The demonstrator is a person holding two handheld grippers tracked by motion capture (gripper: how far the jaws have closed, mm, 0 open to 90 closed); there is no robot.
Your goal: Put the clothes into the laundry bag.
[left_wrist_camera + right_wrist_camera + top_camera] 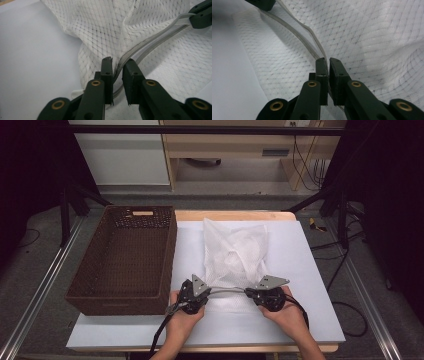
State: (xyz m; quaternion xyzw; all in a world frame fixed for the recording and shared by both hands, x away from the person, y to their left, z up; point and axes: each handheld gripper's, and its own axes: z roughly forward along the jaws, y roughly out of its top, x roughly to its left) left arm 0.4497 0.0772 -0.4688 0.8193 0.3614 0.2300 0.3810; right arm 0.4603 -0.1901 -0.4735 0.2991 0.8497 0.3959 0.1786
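Item: white mesh bag [234, 252] with a grey zipper edge [227, 290]. It lies flat on the white table top [310, 285], about midway between the left and right edges. Its far end reaches toward the back edge; its near end sits just short of the front edge. The fabric is crumpled and raised in the middle. The zipper edge runs across the bag's near end, lifted slightly off the mesh and stretched between the two grippers.

Left gripper [192, 296]: held in the person's left hand [182, 312], at the near left corner of the bag. In the left gripper view the jaws [117, 77] stand a narrow way apart, with the zipper tape passing between them; whether the pads press on the tape I cannot tell for certain, as a small gap shows beside it.

Right gripper [264, 295]: held in the right hand [287, 310], at the near right corner of the bag. In the right gripper view the jaws [328, 75] are all but closed, pinching the zipper edge where its two strips meet.

Also present: brown woven basket [125, 262], standing at the left edge of the table, just beside the bag, not touching it.
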